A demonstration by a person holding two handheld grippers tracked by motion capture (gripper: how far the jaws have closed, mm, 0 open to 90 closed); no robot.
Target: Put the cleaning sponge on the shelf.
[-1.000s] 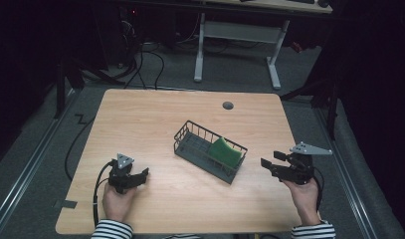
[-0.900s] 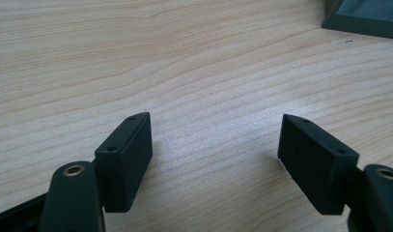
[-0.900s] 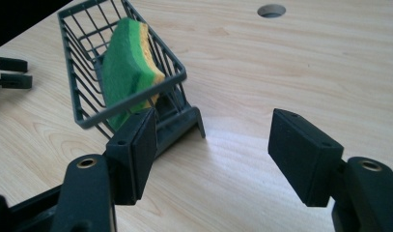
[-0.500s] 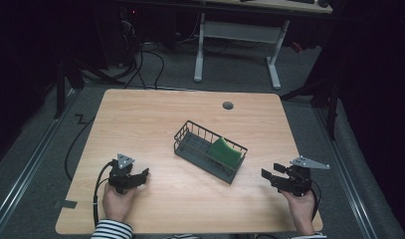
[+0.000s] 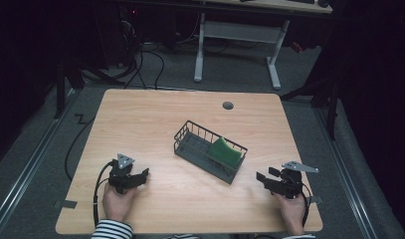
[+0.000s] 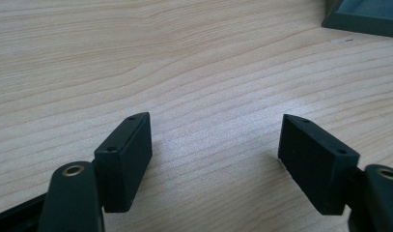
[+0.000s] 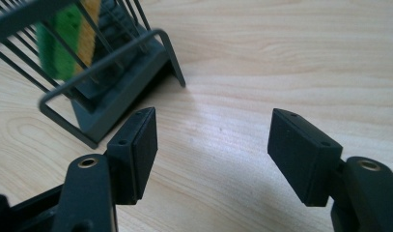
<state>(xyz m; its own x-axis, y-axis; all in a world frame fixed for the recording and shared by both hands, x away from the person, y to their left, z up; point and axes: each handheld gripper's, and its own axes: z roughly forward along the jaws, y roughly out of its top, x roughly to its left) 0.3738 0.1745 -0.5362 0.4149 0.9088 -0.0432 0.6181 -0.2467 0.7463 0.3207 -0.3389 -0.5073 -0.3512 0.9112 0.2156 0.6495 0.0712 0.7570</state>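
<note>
left gripper (image 5: pixel 142 174) sitting spread, nothing between jaws, well left of the basket (image 5: pixel 190 149) | right gripper (image 5: pixel 263 179) sitting spread, nothing between jaws, just right of basket | sponge (image 5: pixel 225 152) leaning on edge inside basket's right end | basket resting mid table (image 5: pixel 140 114)

A sponge (image 5: pixel 225 152) stands in the basket (image 5: pixel 190 144) mid-table (image 5: pixel 155 114) — one tool (image 5: pixel 141 175) left, one tool (image 5: pixel 263 178) right.

You work at a light wooden table (image 5: pixel 150 124) with a round cable hole (image 5: pixel 228 105). Around it lies grey carpet (image 5: pixel 36 169); behind, a white-legged desk (image 5: pixel 235 35) and cables (image 5: pixel 145 55) stand in darkness.
</note>
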